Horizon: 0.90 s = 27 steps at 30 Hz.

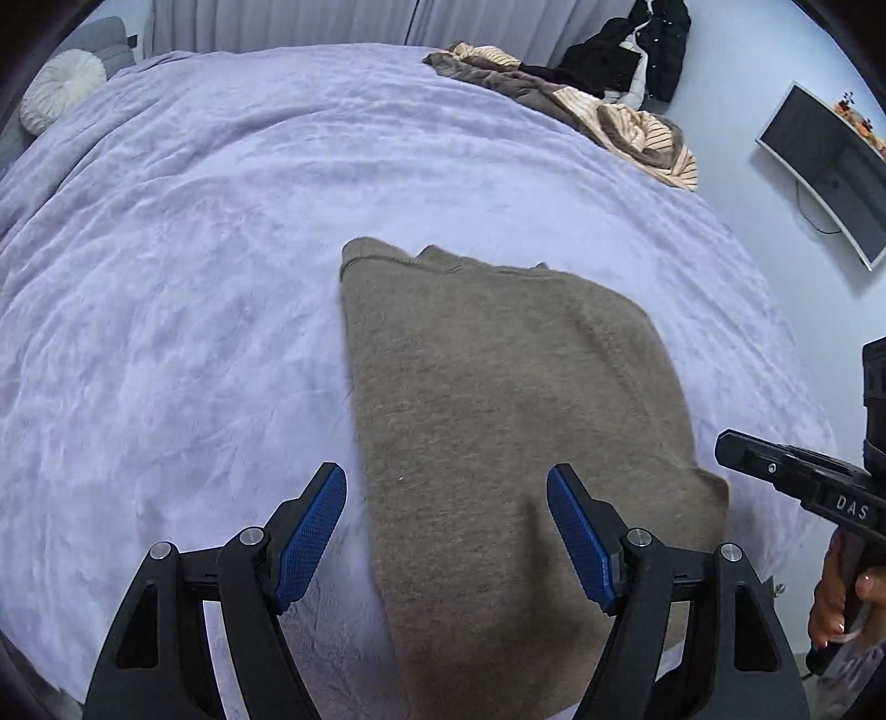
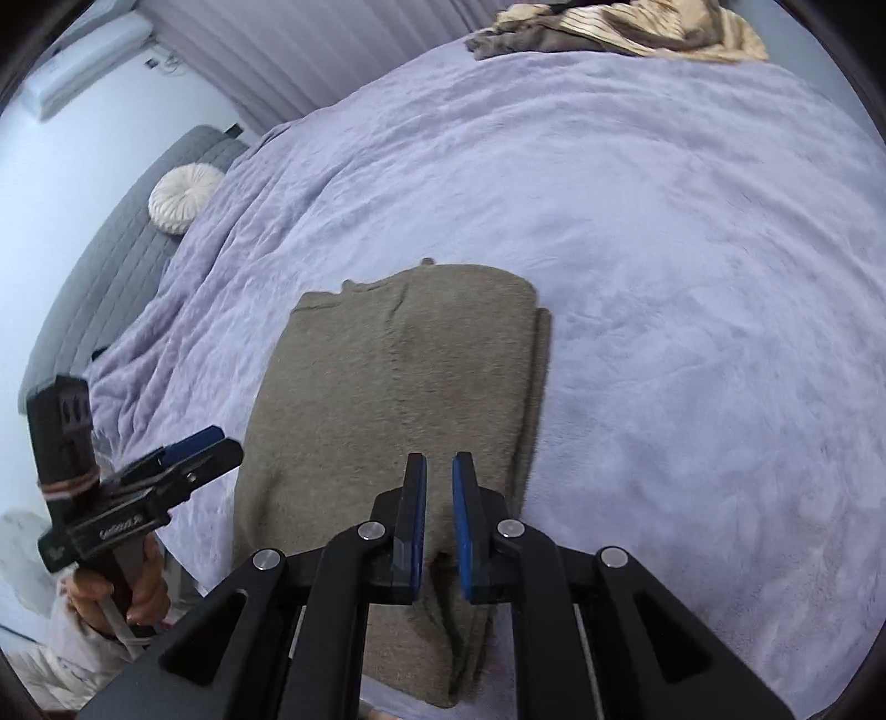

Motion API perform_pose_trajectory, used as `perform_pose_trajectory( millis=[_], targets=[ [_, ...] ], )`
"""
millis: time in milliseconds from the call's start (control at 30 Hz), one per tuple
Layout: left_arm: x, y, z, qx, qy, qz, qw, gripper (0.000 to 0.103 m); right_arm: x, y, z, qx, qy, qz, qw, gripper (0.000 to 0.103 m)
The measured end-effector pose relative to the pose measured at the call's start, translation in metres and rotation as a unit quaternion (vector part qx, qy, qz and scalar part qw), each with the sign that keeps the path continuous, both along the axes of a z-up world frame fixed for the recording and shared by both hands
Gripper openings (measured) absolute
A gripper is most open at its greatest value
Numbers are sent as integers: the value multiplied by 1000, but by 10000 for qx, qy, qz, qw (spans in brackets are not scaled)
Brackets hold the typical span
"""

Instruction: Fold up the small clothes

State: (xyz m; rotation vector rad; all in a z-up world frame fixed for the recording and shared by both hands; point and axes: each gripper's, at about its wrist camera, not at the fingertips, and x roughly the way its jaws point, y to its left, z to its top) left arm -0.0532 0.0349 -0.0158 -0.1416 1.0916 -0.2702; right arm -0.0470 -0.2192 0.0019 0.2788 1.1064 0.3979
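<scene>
Grey-brown folded garment (image 1: 498, 410), near edge cut off; left fingers (image 1: 315, 531) spread, right fingers (image 2: 462, 526) nearly clenched, empty.

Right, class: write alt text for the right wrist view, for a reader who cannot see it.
A folded brown garment lies flat on a lilac bedspread, with the right tool above its near end, jaws nearly shut on nothing. The left tool is at the left edge; more clothes are piled at the far side.

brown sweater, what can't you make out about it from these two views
- Brown sweater, near end: left wrist view, covered by the left gripper and cut off by the bottom edge.
- Its sleeves: both views, apparently folded out of sight.
- Near hem: right wrist view, behind the right gripper.
</scene>
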Motion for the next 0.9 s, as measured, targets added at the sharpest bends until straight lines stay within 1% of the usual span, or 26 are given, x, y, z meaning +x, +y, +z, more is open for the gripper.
perform_pose_trajectory(
  millis=[67, 133, 200, 233, 300, 467, 533, 567, 600, 633, 667, 733, 800, 900],
  targets=[
    [4, 11, -12, 15, 87, 21, 10000, 76, -4, 15, -7, -365, 14, 156, 9992, 12],
    [4, 9, -20, -16, 164, 1, 9999, 76, -4, 20, -29, -714, 273, 173, 9969, 12],
    [3, 8, -25, -57, 220, -17, 9997, 76, -7, 15, -46, -648, 223, 130, 9976, 11],
    [2, 8, -26, -80, 239, -17, 9997, 76, -9, 12, -50, -571, 178, 84, 9982, 10],
    [2, 7, -26, -108, 226, -17, 9997, 76, -13, 5, -49, -405, 189, -32, 9990, 10],
    [1, 9, -24, -127, 213, -38, 9997, 76, -23, 0, -41, -348, 172, -102, 9992, 10],
    [1, 9, -25, -134, 218, -47, 9997, 76, -25, -2, -38, -317, 264, -163, 9990, 11],
    [2, 9, -25, -141, 219, -55, 9996, 76, -24, -3, -38, -261, 321, -206, 9989, 14],
    [2, 9, -25, -147, 223, -54, 9996, 76, -23, -6, -39, -201, 384, -255, 9987, 15],
    [1, 10, -25, -156, 232, -49, 9996, 76, -22, -8, -41, -180, 428, -294, 9985, 19],
    [1, 9, -26, -165, 241, -42, 9996, 76, -21, -8, -43, -204, 467, -331, 9982, 24],
    [0, 9, -26, -161, 251, -36, 9995, 76, -21, -8, -50, -225, 532, -371, 9976, 29],
    [-1, 9, -25, -127, 247, -39, 9996, 76, -21, -8, -54, -200, 547, -417, 9974, 31],
    [-3, 10, -22, -64, 215, -41, 9997, 76, -21, -8, -50, -201, 578, -432, 9972, 35]
  ],
)
